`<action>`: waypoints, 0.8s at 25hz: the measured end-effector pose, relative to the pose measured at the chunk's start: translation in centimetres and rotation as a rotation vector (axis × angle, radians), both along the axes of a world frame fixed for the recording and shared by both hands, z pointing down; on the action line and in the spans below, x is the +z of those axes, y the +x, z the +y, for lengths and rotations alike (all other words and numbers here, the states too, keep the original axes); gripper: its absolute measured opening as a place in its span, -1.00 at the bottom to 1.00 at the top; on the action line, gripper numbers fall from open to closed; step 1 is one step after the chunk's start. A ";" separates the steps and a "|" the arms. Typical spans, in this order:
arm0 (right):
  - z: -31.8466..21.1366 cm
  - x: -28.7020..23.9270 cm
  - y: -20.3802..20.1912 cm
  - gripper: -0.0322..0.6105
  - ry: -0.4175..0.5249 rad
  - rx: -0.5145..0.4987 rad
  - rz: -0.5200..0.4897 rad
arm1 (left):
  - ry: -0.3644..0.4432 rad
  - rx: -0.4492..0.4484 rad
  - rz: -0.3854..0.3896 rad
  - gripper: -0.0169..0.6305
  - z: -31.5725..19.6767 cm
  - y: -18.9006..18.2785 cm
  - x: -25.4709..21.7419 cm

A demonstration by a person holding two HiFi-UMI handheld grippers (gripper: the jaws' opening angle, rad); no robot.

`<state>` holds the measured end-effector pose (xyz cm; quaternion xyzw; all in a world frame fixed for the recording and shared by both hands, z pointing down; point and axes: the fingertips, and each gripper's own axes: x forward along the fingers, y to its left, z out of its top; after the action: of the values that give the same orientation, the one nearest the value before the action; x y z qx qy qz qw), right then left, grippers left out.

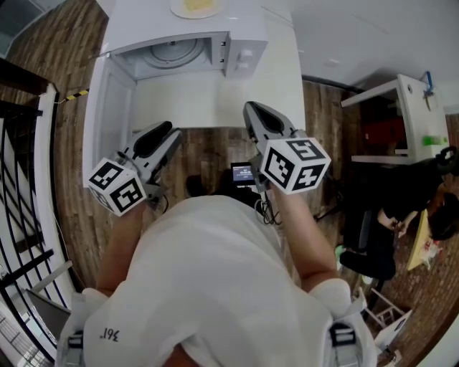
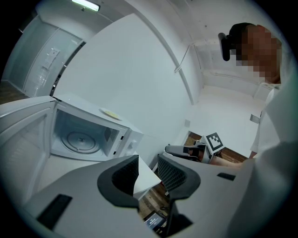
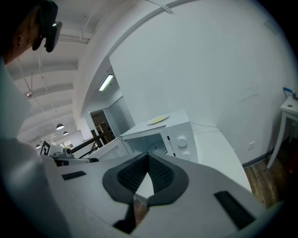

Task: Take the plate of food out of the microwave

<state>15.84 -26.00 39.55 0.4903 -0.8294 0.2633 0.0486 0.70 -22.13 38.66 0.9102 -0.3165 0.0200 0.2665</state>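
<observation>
We find the plate (image 1: pixel 195 7) on top of the microwave (image 1: pixel 247 56), cut off by the head view's upper edge. What lies on it reads only as a pale yellow patch. The turntable (image 1: pixel 172 51) shows inside, with the door (image 1: pixel 107 107) swung wide to the left. At the worktop's (image 1: pixel 215 100) near edge, the left claw (image 2: pixel 148 169) is spread and empty, and the right claw (image 3: pixel 148 158) is pressed together.

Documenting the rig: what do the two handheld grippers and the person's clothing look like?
The left gripper and right gripper are light grey with dark textured fingers; each carries a white cube of black square markers. The person wears a white shirt.
</observation>
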 end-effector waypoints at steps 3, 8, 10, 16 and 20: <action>0.3 0.6 0.4 -0.89 -0.010 0.005 0.005 | -0.008 -0.009 0.003 -0.54 0.3 -0.2 0.6; 0.8 1.2 0.8 -0.89 -0.027 0.012 0.015 | -0.024 -0.024 0.010 -0.63 0.8 -0.6 1.4; 1.0 1.5 0.9 -0.89 -0.034 0.011 0.020 | -0.029 -0.022 0.011 -0.63 1.0 -0.6 1.6; 1.3 2.3 0.8 -0.89 -0.047 0.004 0.056 | -0.043 -0.012 0.008 -0.64 1.2 -0.6 2.2; 1.2 2.2 0.8 -0.89 -0.040 0.003 0.082 | -0.048 -0.009 0.007 -0.64 1.1 -0.6 2.2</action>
<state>16.62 -24.79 41.76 0.5008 -0.8206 0.2595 0.0917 0.13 -20.99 40.86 0.9022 -0.3192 0.0231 0.2893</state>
